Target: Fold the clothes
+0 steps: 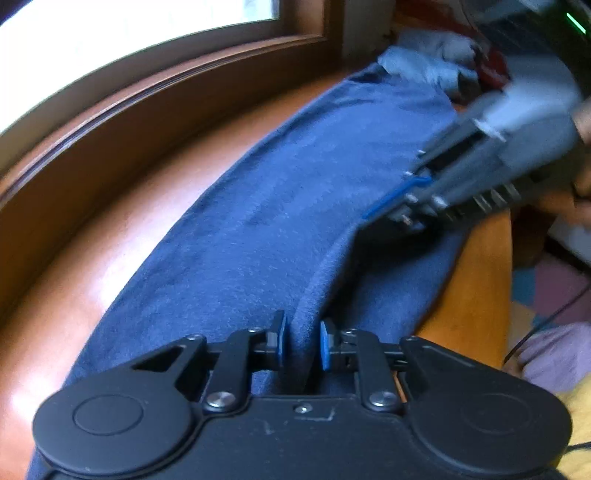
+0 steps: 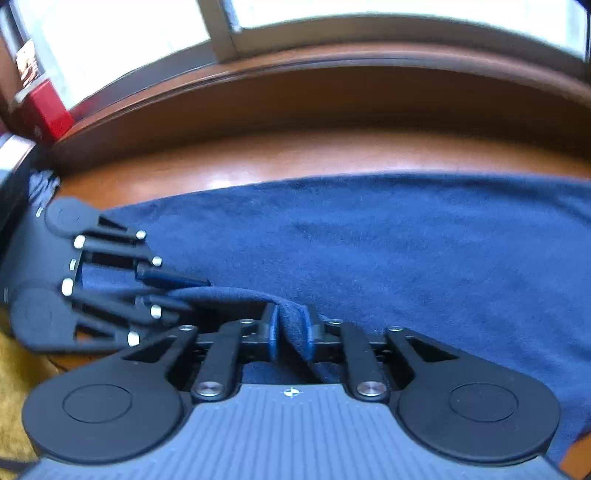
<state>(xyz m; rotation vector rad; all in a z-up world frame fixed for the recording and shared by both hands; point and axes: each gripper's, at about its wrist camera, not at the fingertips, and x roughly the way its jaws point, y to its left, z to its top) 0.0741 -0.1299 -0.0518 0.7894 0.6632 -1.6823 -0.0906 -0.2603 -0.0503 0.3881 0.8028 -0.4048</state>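
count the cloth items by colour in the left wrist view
dark blue: 1, the garment on the wooden table, pinched by the left gripper
light blue: 1, crumpled cloth at the far end
lilac: 1, cloth at the right edge
yellow: 1, cloth below it
total: 4

Home, wooden table (image 1: 221, 155), window (image 2: 369, 22)

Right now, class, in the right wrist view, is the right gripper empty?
No: a raised fold of the dark blue garment sits pinched between the pads of the right gripper.
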